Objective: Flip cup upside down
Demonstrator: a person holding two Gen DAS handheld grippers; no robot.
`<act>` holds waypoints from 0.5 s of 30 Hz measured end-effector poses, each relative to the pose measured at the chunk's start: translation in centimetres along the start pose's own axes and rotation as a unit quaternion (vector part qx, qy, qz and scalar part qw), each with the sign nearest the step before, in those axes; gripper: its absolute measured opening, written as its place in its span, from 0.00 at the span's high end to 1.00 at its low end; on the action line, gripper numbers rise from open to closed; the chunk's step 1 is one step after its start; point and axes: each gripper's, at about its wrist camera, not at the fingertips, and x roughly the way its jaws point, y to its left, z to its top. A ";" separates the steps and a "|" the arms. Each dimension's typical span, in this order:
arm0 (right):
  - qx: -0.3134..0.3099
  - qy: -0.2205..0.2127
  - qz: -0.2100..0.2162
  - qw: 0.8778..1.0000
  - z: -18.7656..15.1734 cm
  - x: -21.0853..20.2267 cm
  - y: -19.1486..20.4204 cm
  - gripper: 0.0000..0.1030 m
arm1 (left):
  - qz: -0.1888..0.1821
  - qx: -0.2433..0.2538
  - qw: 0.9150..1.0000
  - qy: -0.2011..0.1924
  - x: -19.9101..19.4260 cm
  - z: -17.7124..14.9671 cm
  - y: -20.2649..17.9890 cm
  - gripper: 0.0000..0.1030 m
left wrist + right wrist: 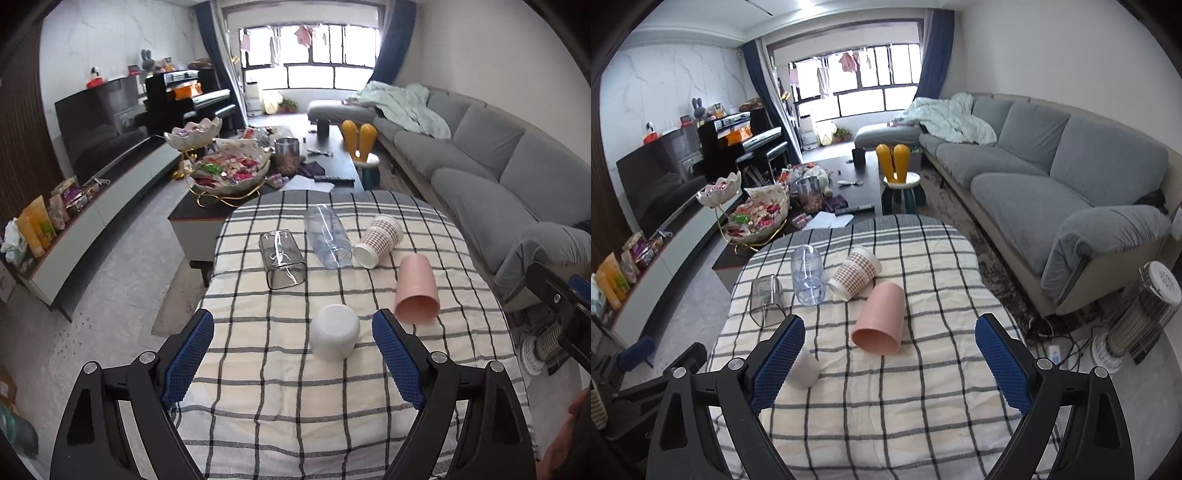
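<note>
A: What sits on the checked tabletop point(280, 406)?

B: Five cups. Nearest is a white cup point(335, 332), standing upside down with its closed base up. In the left wrist view it stands between the fingers of the left tool point(293, 363), which are spread wide and touch nothing.

A: And the others?

B: All four lie on their sides, and all look empty. A pink cup point(880, 319) lies with its open mouth toward the camera. Behind it is a checked paper cup point(855, 272), mouth toward the near left. Next to that is a clear bluish plastic cup point(808, 275), and furthest left a clear squarish glass point(767, 301).

A: Where is the right tool point(890, 365)?

B: Its fingers stand wide apart too, holding nothing. The pink cup lies just ahead, between the two blue pads point(1003, 363). The white cup shows partly behind the left finger in that view.

A: Any filled containers?

B: On the dark coffee table point(338, 157) beyond, a two-tier snack bowl point(231, 171) is heaped with wrapped sweets, and a clear jar point(286, 155) beside it holds something brown in its lower part; I cannot tell what.
</note>
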 end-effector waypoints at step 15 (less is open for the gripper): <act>0.007 -0.016 -0.001 1.000 -0.2 -1.8 -0.5 0.08 | 0.009 0.001 0.998 -0.057 -3.3 -0.6 -0.4 0.14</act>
